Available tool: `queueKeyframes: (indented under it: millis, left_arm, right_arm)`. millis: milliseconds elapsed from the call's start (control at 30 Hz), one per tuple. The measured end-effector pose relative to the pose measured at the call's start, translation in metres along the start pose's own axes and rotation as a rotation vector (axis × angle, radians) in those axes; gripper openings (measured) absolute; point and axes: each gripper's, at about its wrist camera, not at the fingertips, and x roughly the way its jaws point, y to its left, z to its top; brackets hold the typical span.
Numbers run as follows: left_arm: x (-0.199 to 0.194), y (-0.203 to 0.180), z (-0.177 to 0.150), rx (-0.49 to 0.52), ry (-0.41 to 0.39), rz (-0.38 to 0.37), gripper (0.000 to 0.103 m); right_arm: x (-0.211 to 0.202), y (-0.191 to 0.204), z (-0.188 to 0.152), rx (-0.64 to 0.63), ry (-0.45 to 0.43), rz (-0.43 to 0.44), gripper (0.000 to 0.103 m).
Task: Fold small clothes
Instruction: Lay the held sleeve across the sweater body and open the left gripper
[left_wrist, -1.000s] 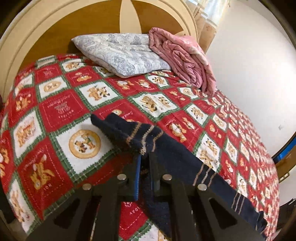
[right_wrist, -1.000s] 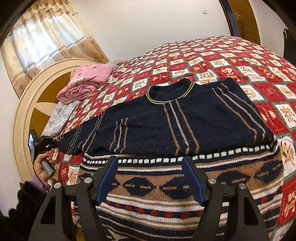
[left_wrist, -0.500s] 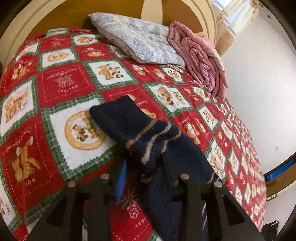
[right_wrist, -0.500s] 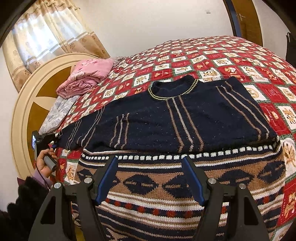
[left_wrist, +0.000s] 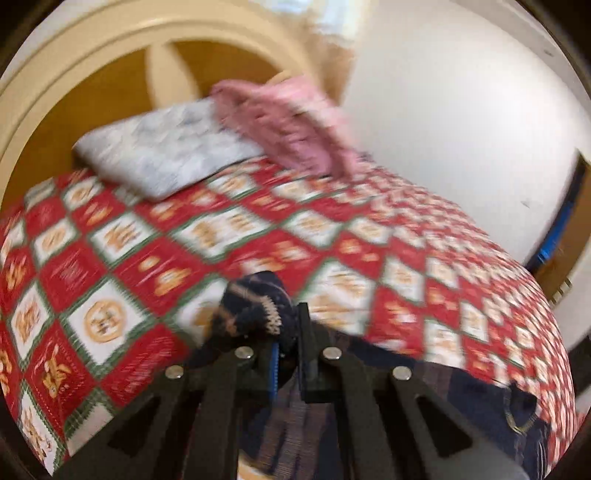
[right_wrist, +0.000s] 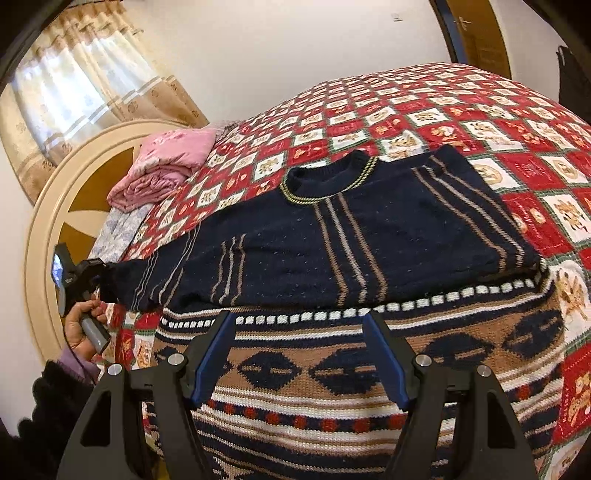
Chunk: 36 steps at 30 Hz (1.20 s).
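Note:
A navy sweater with tan stripes lies flat on the red checked bedspread, neck toward the far side. Its lower edge rests on a brown, navy and white patterned knit. My left gripper is shut on the sleeve cuff, which bunches up at the fingertips; this view is blurred by motion. In the right wrist view the left gripper sits at the far left in a person's hand, holding the sleeve end just above the bed. My right gripper hangs open over the patterned knit with nothing between its fingers.
A grey-white pillow and a folded pink blanket lie against the round cream and wood headboard. A white wall runs along the bed's far side. Curtains and a door stand beyond.
The left gripper's jaws stood apart around the sleeve half a second ago; now they are shut on the cuff, lifted off the bedspread. The right gripper has stayed put.

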Motion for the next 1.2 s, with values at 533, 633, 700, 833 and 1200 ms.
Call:
queueKeyframes:
  millis: [533,633,700,833,1200]
  left_arm:
    - [-0.100,-0.292,-0.159,0.569,0.044,-0.495,0.007]
    - [-0.093,-0.316,-0.198,0.625,0.098,-0.500,0.007]
    - [-0.086,-0.326,-0.219,0.660,0.147,-0.486,0.008]
    - [-0.075,-0.328,-0.242,0.649,0.260,-0.485,0.014]
    - [-0.123,-0.240,-0.222,0.640,0.348,-0.554,0.093]
  right_arm:
    - [-0.043,-0.059,-0.003,0.131,-0.081,-0.059,0.072]
    - [-0.050,-0.070,-0.005,0.144,-0.084,-0.076,0.072]
    - [-0.052,-0.078,-0.006,0.153,-0.083,-0.082,0.072]
    - [-0.051,-0.092,-0.009,0.188,-0.074,-0.080,0.072]
    - [-0.045,-0.109,0.005,0.323,-0.074,0.072,0.078]
